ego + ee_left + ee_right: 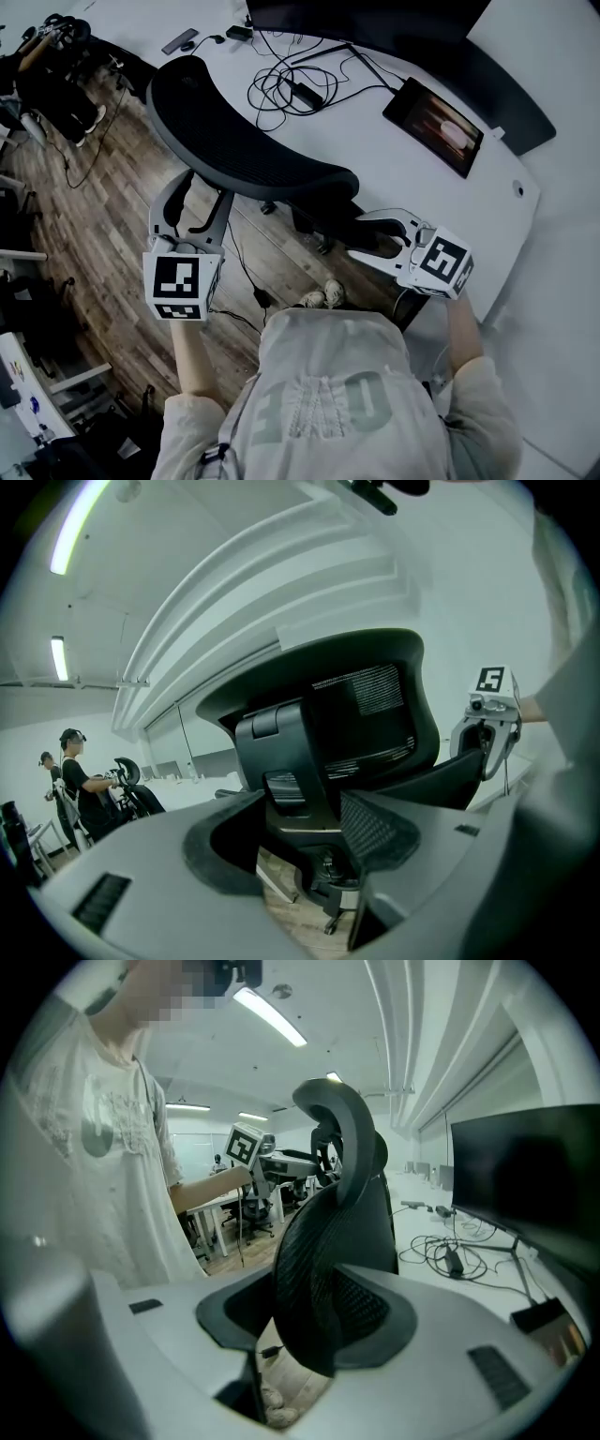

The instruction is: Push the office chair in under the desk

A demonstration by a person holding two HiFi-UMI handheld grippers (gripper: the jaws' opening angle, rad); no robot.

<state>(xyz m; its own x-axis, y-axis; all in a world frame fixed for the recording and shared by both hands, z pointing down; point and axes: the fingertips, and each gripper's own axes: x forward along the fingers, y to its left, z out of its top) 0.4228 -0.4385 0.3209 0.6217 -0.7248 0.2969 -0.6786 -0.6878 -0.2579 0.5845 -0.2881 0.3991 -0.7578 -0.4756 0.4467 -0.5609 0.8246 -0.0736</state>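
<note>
The white desk (375, 159) carries tangled cables (281, 89), a tablet (434, 127) and a monitor (375, 23).

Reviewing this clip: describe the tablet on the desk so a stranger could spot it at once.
Take the white desk in the head view. Right of the tangle of black cables, in front of the dark monitor, lies the tablet, flat and askew. It alone on the desk shows a lit, pinkish screen.

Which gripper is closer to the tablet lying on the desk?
Right. The right gripper is at the edge of the chair back nearest the tablet; the left gripper is at the opposite edge.
</note>
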